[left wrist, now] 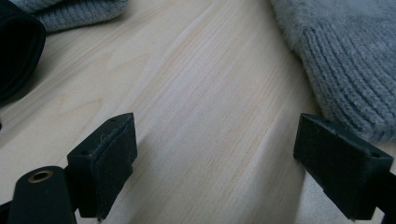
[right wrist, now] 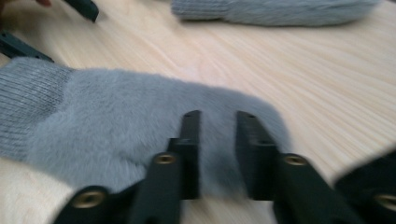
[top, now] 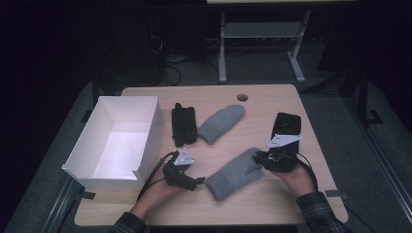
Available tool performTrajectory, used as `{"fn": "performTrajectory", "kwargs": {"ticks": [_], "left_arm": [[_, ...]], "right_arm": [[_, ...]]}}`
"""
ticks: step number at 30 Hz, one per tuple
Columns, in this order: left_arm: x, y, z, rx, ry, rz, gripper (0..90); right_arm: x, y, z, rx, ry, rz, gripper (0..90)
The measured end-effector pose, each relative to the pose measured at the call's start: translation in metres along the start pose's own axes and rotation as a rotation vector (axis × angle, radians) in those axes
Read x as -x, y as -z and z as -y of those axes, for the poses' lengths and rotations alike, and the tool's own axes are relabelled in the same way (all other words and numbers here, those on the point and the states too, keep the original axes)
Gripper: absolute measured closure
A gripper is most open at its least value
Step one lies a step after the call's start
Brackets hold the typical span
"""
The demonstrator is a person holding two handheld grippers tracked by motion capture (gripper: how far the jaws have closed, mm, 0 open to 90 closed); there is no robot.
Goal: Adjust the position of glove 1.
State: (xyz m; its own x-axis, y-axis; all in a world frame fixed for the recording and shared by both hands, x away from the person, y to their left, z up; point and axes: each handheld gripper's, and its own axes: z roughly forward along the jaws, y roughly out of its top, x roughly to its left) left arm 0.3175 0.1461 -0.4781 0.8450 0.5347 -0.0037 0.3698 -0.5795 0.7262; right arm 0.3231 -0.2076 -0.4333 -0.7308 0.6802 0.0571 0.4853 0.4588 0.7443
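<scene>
Two grey mittens lie on the wooden table. The near mitten stretches between my two grippers, and the far mitten lies toward the back. My right gripper is at the near mitten's fuzzy end. In the right gripper view its jaws stand close together with the mitten's fur between them. My left gripper sits just left of the mitten's ribbed cuff. Its jaws are spread wide over bare wood.
An open white box stands at the table's left. One black glove lies beside the far mitten, and another lies at the right, behind my right gripper. A round hole marks the table's back edge.
</scene>
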Motion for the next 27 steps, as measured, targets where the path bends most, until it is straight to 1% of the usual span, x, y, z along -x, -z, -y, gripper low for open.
{"fn": "performTrajectory", "kwargs": {"ticks": [1,2,3,4,5,6,7,8,9,11,13,15,16,17,18,19,20,22,25,27], "left_arm": [[0.000,0.000,0.000,-0.004,-0.004,0.001,12.6],[0.000,0.000,0.000,-0.004,0.000,0.002,12.6],[0.000,0.001,0.000,-0.011,-0.005,0.001,12.6],[0.000,0.001,0.000,-0.011,-0.004,0.002,12.7],[0.000,0.001,0.000,-0.011,-0.004,0.002,12.7],[0.000,0.001,0.000,-0.010,-0.003,0.002,12.7],[0.000,0.001,0.000,-0.010,-0.003,0.002,12.7],[0.000,0.001,0.000,-0.010,-0.001,0.002,12.7],[0.000,0.001,0.000,-0.010,-0.001,0.002,12.6],[0.000,0.001,0.000,-0.010,-0.001,0.002,12.6],[0.000,0.000,0.000,-0.010,-0.001,0.002,12.6],[0.000,0.000,0.000,-0.009,0.000,0.003,12.7],[0.000,0.001,0.000,-0.011,-0.001,0.004,12.7],[0.000,0.001,0.000,-0.012,-0.001,0.004,12.7],[0.000,0.001,0.000,-0.012,-0.004,0.002,12.7],[0.000,0.001,0.000,-0.013,-0.005,0.002,12.7],[0.000,0.001,0.000,-0.013,-0.005,0.002,12.7],[0.000,0.001,0.000,-0.013,-0.005,0.002,12.7],[0.000,0.001,0.000,-0.013,-0.004,0.002,12.7],[0.000,0.001,-0.001,-0.016,0.000,-0.006,13.2]], "right_arm": [[0.002,0.004,0.004,0.000,-0.002,0.001,61.4],[0.004,0.010,0.014,0.000,-0.008,0.008,52.4],[0.004,0.012,0.019,-0.002,-0.012,0.013,46.7],[0.005,0.013,0.024,-0.003,-0.017,0.017,42.9],[0.005,0.013,0.024,-0.003,-0.017,0.017,42.9],[0.006,0.016,0.034,-0.007,-0.020,0.027,36.8],[0.006,0.016,0.034,-0.007,-0.020,0.027,36.8],[0.005,0.018,0.045,-0.014,-0.009,0.054,32.8],[0.005,0.018,0.049,-0.023,-0.006,0.074,32.1],[0.007,0.019,0.056,-0.032,-0.022,0.093,28.7],[0.008,0.018,0.062,-0.038,-0.033,0.089,27.6],[0.009,0.017,0.067,-0.036,-0.052,0.070,25.4],[0.009,0.017,0.067,-0.036,-0.052,0.070,25.4],[0.009,0.015,0.069,-0.043,-0.059,0.068,20.9],[0.009,0.015,0.069,-0.043,-0.059,0.068,20.9],[0.009,0.014,0.070,-0.057,-0.049,0.069,17.7],[0.007,0.012,0.072,-0.045,-0.031,0.070,13.9],[0.007,0.011,0.074,-0.030,-0.027,0.062,13.1],[0.007,0.010,0.074,-0.030,-0.029,0.063,13.1],[0.007,0.010,0.074,-0.030,-0.029,0.063,13.1]]}}
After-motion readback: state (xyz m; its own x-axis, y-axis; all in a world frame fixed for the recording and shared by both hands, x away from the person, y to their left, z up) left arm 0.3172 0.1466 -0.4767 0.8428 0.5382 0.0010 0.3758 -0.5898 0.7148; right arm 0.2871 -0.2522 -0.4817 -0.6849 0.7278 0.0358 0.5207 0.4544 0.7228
